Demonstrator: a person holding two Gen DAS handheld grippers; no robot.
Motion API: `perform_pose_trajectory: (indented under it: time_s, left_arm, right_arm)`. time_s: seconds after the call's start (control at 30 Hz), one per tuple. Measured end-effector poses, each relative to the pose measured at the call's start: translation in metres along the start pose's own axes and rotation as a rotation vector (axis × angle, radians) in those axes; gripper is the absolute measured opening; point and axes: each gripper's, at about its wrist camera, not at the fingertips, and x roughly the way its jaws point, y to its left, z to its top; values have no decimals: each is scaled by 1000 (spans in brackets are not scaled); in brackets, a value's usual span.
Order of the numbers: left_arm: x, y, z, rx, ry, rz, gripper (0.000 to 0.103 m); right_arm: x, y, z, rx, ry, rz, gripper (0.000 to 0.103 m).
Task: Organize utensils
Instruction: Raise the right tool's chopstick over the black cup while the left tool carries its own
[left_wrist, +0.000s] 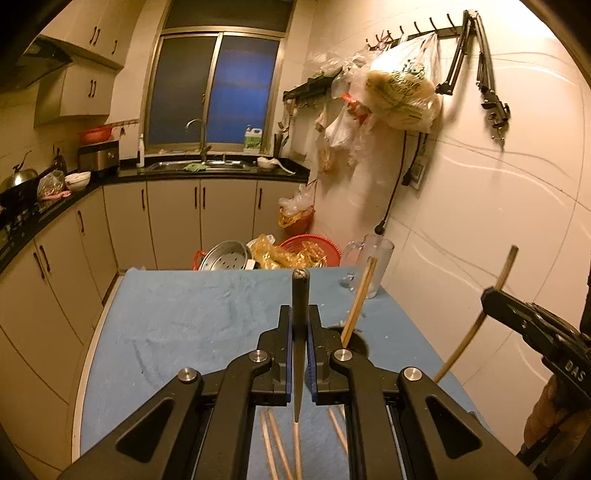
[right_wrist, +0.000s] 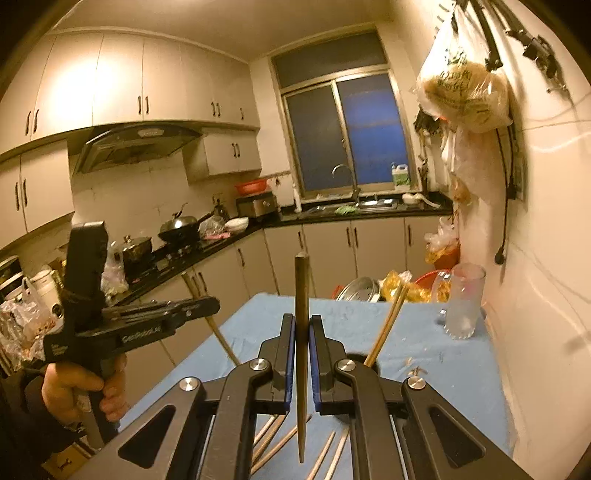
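Left wrist view: dark chopstick (left_wrist: 300, 325) clamped between the blue pads of the left hand-held gripper (left_wrist: 300, 321), held upright, blunt worn end up, tapering to a fine point below the jaws. Smooth, round in section, dark brown to black. Right wrist view: second dark chopstick (right_wrist: 302, 332) pinched the same way by the right hand-held gripper (right_wrist: 302, 328), thick end up, tip down over the desk (right_wrist: 424, 354). Both grippers narrow, closed onto their sticks.

Just right of each gripper: black round holder (left_wrist: 356, 341), mostly hidden behind the jaw linkage, with pale wooden chopsticks (left_wrist: 358, 299) leaning out of it toward the upper right. Loose pale wooden chopsticks (right_wrist: 280, 443) lying flat on the desk below the jaws, fanned, some crossing.

Desk covered in a blue terry cloth (left_wrist: 184, 317), nap rough and creased. Clear glass mug (right_wrist: 461, 302) with handle standing at the far right corner by the white tiled wall (left_wrist: 498, 221).

Left gripper seen from the right camera: black plastic body, person's hand (right_wrist: 74, 391) wrapped around the grip.

Beyond the desk edge: perforated metal steamer pan (left_wrist: 229, 254), red plastic basket (left_wrist: 314, 251).
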Motion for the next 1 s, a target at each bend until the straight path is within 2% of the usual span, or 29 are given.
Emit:
perform_pose_trajectory:
  time_s: [0.23,0.5,1.0]
  left_arm:
    - [12,-20,30,-1,-35,-34,7]
    - [35,-33,58,-19,-71,-70,7]
    - [88,-37,33,-14,9,-66,7]
  right_arm:
    - [3,-16,32,18,-82,-69,8]
    - [24,-35,50,53,-116,-110,8]
    - [57,-60,37,73,-90,-113,8]
